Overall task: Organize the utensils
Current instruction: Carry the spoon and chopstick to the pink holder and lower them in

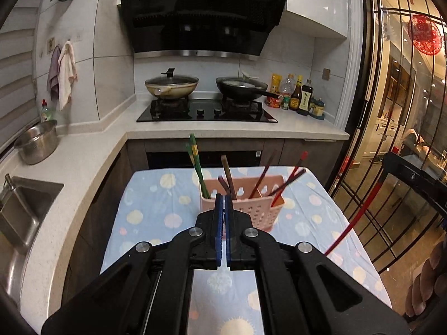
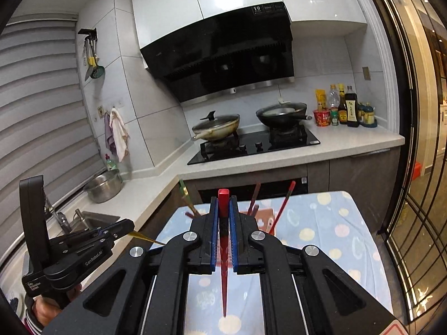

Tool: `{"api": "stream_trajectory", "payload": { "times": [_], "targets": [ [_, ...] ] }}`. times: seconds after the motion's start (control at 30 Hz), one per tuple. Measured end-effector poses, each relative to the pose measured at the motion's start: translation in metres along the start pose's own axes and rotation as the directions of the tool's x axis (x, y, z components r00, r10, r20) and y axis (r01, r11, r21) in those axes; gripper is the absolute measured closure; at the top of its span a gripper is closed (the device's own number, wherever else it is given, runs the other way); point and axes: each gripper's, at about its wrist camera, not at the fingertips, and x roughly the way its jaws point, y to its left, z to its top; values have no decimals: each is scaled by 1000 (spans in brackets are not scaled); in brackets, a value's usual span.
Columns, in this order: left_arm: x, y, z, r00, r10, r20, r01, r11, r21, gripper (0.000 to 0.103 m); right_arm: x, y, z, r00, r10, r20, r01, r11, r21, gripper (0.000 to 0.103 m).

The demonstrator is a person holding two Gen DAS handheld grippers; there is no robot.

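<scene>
A pink perforated utensil basket (image 1: 252, 195) stands on a small table with a blue spotted cloth (image 1: 156, 203). It holds green chopsticks (image 1: 195, 164) at the left, brown ones (image 1: 227, 176) in the middle and dark red ones (image 1: 287, 180) at the right. My left gripper (image 1: 223, 203) is shut on a thin yellowish chopstick (image 2: 146, 237), whose tip shows in the right wrist view. It hovers just in front of the basket. My right gripper (image 2: 223, 203) is shut on a red chopstick (image 2: 223, 240), held above the table near the basket (image 2: 264, 217).
A counter (image 1: 83, 162) runs left and behind, with a sink (image 1: 25, 209), a steel pot (image 1: 37, 145), a stove with two pans (image 1: 206, 109) and sauce bottles (image 1: 299, 95). A glass door (image 1: 396, 128) is at the right.
</scene>
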Motion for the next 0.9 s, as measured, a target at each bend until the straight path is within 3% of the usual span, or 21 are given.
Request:
{"api": "stream_trajectory", "payload": {
  "times": [0.37,0.6,0.9],
  "targets": [
    [46,12,70,996,69,59,-70,997,15,102,64,8,72,995,-10,104,11,1000,-9,96],
    [78,16,71,997,78,24,-78,997,21,102,102,3,82,995,-35,93,35,999,-2,96],
    [112,12,59,996,82,-26,-81,996,39,102,143,-4,67,998,-49,30,49,999,-3,96]
  ]
}}
